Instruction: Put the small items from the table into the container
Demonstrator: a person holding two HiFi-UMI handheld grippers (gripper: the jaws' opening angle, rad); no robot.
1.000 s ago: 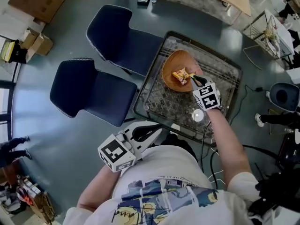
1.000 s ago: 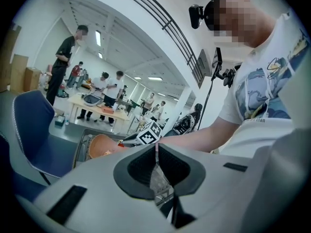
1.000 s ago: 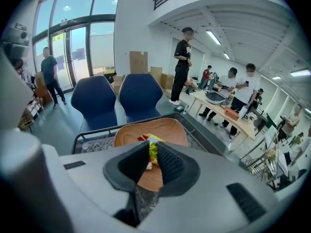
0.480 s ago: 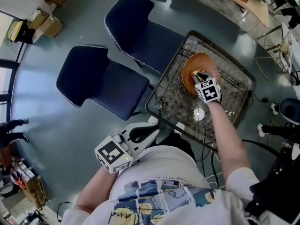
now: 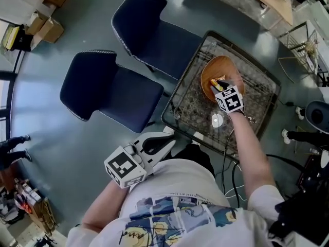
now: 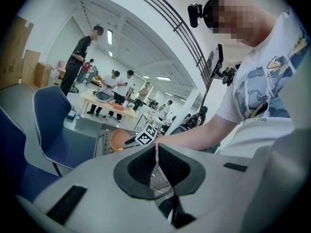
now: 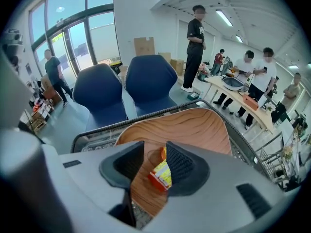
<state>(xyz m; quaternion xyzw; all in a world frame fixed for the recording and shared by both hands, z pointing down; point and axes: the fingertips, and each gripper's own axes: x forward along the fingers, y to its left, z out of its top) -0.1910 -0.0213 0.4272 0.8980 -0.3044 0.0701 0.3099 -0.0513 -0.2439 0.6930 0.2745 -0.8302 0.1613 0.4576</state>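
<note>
Now the right claw [image 7: 155, 166] hangs over the wooden bowl [image 7: 194, 127] with its jaws opening. A yellow-and-red packet [image 7: 160, 174] sits between them, leaning on one pad and clear of the other. The left claw [image 6: 156, 149] is pinched together, empty, well back from the mesh surface [image 5: 187, 112].

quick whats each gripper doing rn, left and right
Left gripper: jaws shut, nothing between them.
Right gripper: jaws opening, yellow snack packet between them but not clamped, over the wooden bowl.
</note>
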